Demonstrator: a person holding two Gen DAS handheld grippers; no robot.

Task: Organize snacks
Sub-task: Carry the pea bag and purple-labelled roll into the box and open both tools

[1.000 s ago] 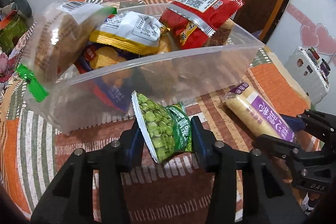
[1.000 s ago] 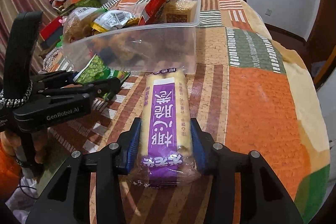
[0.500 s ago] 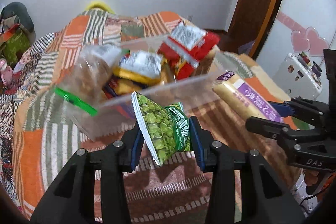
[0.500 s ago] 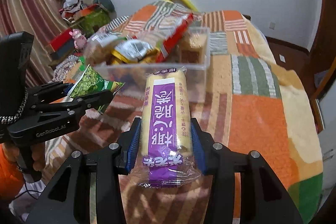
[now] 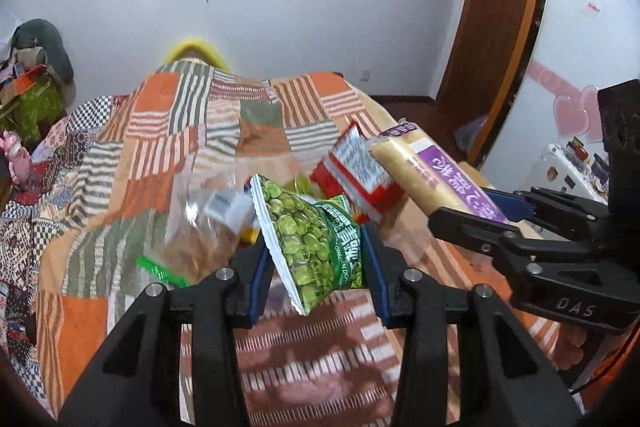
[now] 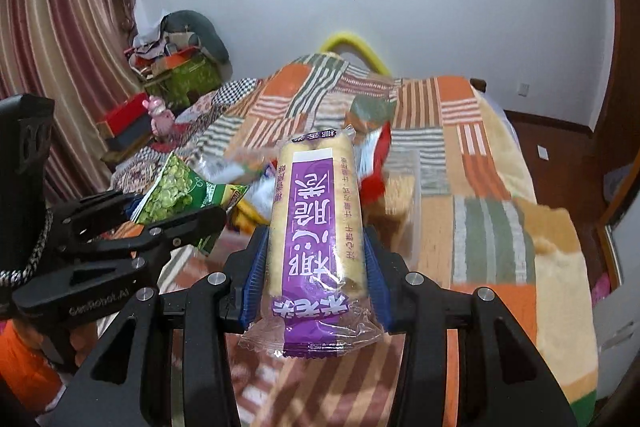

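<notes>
My left gripper [image 5: 316,259] is shut on a green pea snack bag [image 5: 310,239] and holds it in the air, in front of a clear plastic bin [image 6: 412,187] full of snack packs. My right gripper [image 6: 316,267] is shut on a long purple-labelled cracker pack [image 6: 316,227], also lifted. In the left wrist view the right gripper [image 5: 492,215] and its cracker pack [image 5: 432,175] are at the right. In the right wrist view the left gripper [image 6: 168,215] with the pea bag [image 6: 172,191] is at the left. The bin is largely hidden behind the held packs.
The bin stands on a bed with a patchwork blanket [image 5: 160,131]. A red snack pack [image 5: 356,171] and a clear bag of brown snacks [image 5: 200,239] stick out of the bin. Clutter and boxes [image 6: 176,75] lie at the left of the bed. A wooden door [image 5: 500,7] is at the right.
Both grippers have risen with their packs. The bin now sits lower and farther off in both views, and more of the wall shows.
</notes>
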